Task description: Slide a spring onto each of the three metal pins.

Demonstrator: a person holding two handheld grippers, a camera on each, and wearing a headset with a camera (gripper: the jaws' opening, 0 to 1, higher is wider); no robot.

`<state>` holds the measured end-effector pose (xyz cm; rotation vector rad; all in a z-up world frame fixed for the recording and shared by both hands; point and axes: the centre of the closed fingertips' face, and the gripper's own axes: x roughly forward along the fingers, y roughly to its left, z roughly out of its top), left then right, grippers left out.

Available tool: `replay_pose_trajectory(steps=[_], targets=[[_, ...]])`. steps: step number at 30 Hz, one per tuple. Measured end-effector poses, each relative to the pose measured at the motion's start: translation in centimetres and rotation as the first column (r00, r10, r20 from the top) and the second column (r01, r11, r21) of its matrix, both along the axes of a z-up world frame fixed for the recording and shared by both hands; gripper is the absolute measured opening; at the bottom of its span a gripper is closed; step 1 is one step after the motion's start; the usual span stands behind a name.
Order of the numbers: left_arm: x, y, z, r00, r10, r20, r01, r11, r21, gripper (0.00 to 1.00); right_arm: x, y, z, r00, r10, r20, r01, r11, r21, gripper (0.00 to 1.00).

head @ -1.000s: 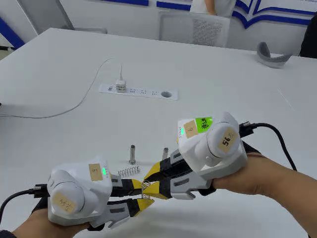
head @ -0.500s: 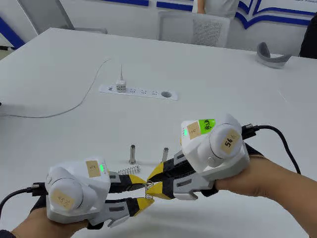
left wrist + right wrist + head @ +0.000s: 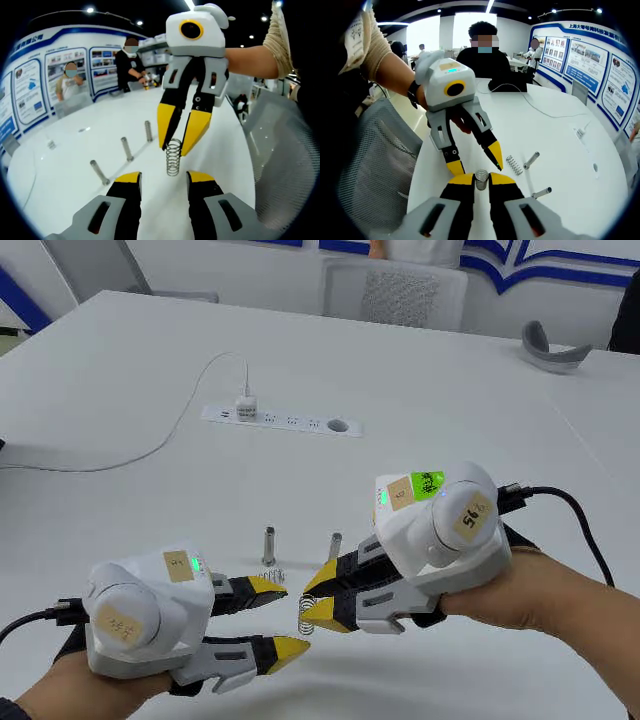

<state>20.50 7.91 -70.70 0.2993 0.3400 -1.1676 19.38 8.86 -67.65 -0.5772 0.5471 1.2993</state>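
Backing off the spring [image 3: 305, 618], the left gripper [image 3: 287, 615] now stands clear of it with its jaws apart.
That spring is upright over the counter [image 3: 450, 420], clamped between the tips of the right gripper [image 3: 310, 597]. A second spring [image 3: 270, 577] lies on the counter just beside two upright pins [image 3: 268, 543]; the left gripper view shows three in a row. A power strip [image 3: 280, 422] sits well beyond.
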Motion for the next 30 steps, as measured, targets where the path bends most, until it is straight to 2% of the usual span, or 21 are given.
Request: replay_pose_trajectory(steps=[5,8,13,30], targets=[[0.4,0.4,0.0,0.999,0.027,-0.021,-0.027,1.0,-0.008,0.43,0.2,-0.2,0.1,1.0,-0.01,0.0,0.01,1.0,0.003,0.12],[0.5,0.6,0.0,0.999,0.034,-0.019,-0.034,0.999,-0.009,0.45,0.3,-0.4,0.0,1.0,-0.015,0.001,0.015,1.0,0.003,0.12],[0.8,1.0,0.1,0.998,0.06,-0.034,-0.06,0.998,-0.02,0.5,0.4,-0.5,0.1,1.0,-0.022,0.002,0.022,1.0,0.004,0.12],[1.8,2.3,0.2,0.992,0.122,-0.042,-0.123,0.992,-0.031,0.59,1.3,-1.2,0.6,0.998,-0.055,0.008,0.055,0.998,0.018,0.12]])
